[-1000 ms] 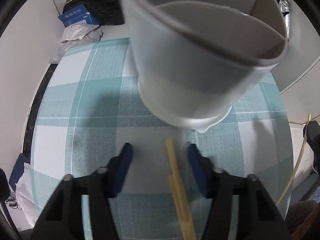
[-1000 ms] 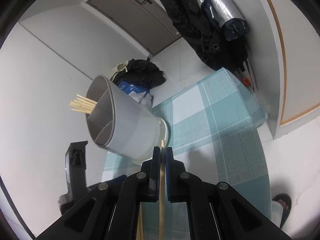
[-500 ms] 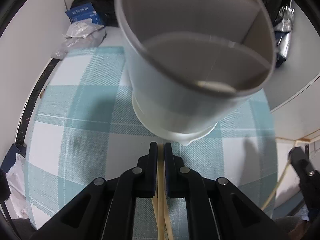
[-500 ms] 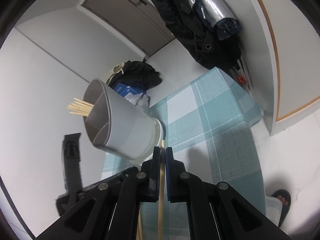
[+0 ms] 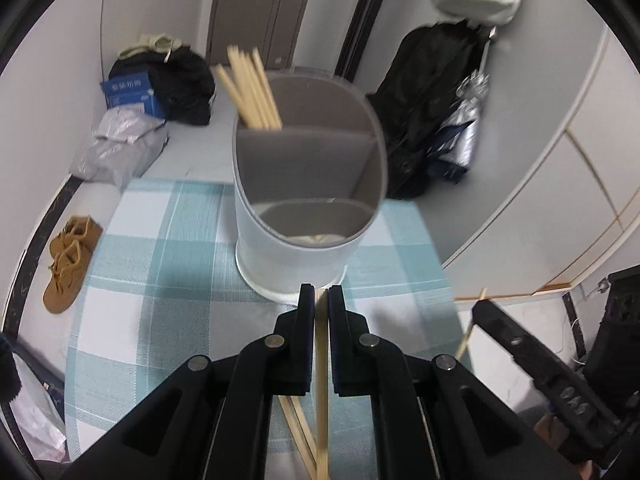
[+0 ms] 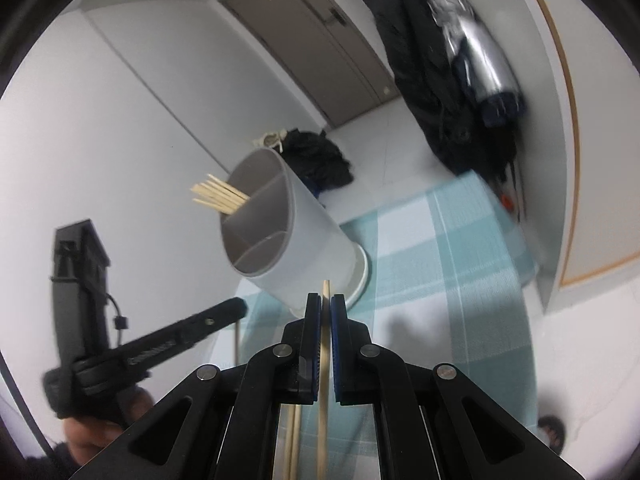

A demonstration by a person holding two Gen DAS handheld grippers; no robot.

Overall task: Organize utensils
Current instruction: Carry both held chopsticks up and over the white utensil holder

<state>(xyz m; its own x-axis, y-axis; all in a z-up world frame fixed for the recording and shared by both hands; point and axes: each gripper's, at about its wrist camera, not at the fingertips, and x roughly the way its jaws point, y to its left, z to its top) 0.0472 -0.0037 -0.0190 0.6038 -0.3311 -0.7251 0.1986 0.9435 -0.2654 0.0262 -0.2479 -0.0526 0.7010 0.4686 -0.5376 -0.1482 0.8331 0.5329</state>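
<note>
A white utensil holder (image 5: 308, 204) (image 6: 296, 240) with grey inner dividers stands on the teal checked tablecloth (image 5: 160, 264). Several wooden chopsticks (image 5: 250, 88) (image 6: 218, 198) stick out of its far-left compartment. My left gripper (image 5: 321, 296) is shut on a wooden chopstick (image 5: 321, 380), raised just in front of the holder's base. My right gripper (image 6: 326, 300) is shut on another chopstick (image 6: 324, 360), whose tip pokes past the pads toward the holder. From the right wrist view the left gripper (image 6: 236, 308) appears at the left with its chopstick hanging below.
More chopsticks (image 5: 298, 432) lie on the cloth under the left gripper. Brown shoes (image 5: 68, 264), a grey bag (image 5: 120, 152), a blue box (image 5: 130, 92) and dark clothes (image 5: 180, 84) sit on the floor beyond the table. Coats (image 6: 452, 80) hang at the right.
My left gripper closed on a chopstick that lay on the cloth, then rose and tipped upward, so the holder now appears smaller and farther. The right gripper shifted and rolled slightly, still holding its chopstick.
</note>
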